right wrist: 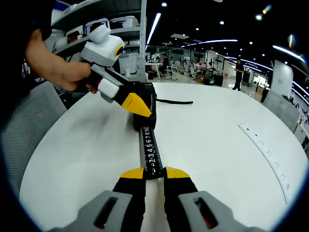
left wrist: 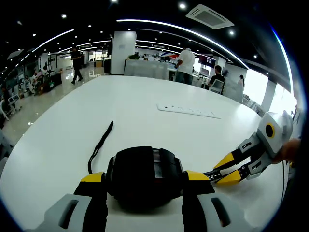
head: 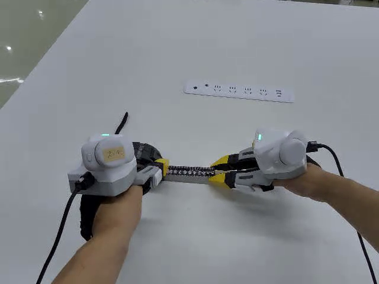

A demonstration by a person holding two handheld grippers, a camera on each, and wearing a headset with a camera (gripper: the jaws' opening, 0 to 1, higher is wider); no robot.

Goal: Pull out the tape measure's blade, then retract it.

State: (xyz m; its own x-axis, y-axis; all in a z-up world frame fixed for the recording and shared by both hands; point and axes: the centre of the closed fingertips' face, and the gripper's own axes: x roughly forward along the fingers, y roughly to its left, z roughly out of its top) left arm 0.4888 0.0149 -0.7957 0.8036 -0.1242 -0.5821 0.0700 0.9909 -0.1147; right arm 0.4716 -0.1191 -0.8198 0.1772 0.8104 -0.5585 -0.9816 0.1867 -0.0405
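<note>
The tape measure (head: 148, 155) sits on the white table (head: 177, 47) in the lower left of the head view; its black case is partly hidden behind the left gripper (head: 159, 170), whose yellow-tipped jaws clamp it from both sides. The blade (head: 189, 172) runs a short way along the table toward the right of the frame; the right gripper (head: 218, 170) pinches its end, jaws nearly together. A black strap (head: 121, 123) trails from the case toward the upper left; a white power strip (head: 238, 91) lies well apart, near the upper centre; dark cables (head: 59, 236) trail from both grippers toward the bottom of the frame.
</note>
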